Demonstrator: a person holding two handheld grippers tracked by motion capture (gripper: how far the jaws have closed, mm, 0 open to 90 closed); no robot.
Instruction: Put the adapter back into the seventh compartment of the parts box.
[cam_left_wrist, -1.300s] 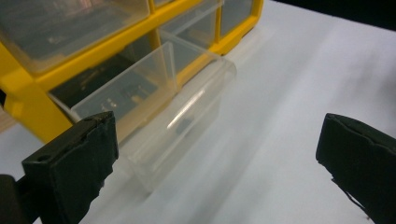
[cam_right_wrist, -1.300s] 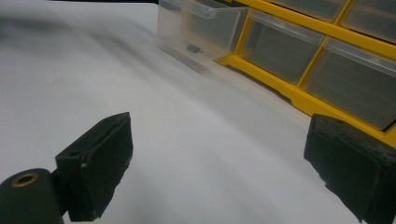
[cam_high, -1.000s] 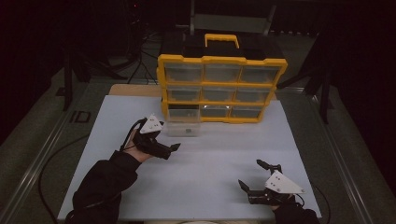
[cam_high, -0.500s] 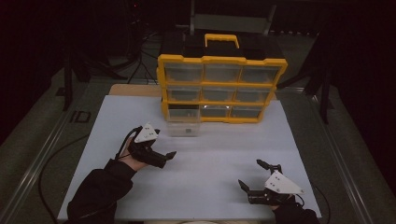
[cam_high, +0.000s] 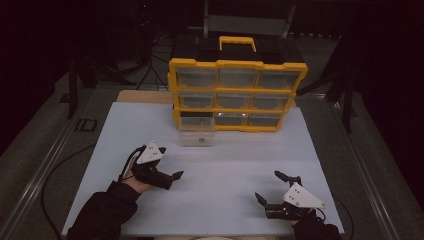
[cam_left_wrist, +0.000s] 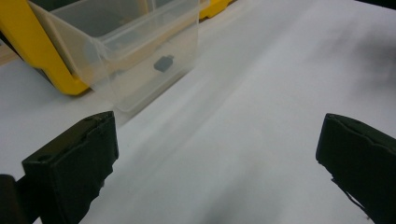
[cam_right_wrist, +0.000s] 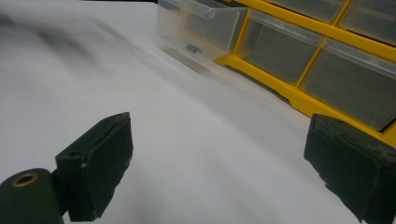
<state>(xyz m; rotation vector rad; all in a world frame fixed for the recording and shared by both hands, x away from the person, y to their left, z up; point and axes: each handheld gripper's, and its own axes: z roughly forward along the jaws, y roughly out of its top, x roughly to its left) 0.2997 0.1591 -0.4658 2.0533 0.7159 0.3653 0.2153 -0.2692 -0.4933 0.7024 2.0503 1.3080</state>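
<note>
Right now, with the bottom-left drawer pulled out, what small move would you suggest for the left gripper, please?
Probably ease the left gripper forward toward the clear drawer: its jaws stand open and empty, and the drawer juts from the yellow organizer.

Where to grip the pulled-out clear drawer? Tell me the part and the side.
Grip the drawer by its front wall's top lip, from the person's side and above. It juts from the yellow cabinet with its front facing the open left gripper, and its top is open.

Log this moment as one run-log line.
left gripper: open, empty | right gripper: open, empty | clear drawer: pulled out of yellow organizer | small grey part: inside drawer
</note>
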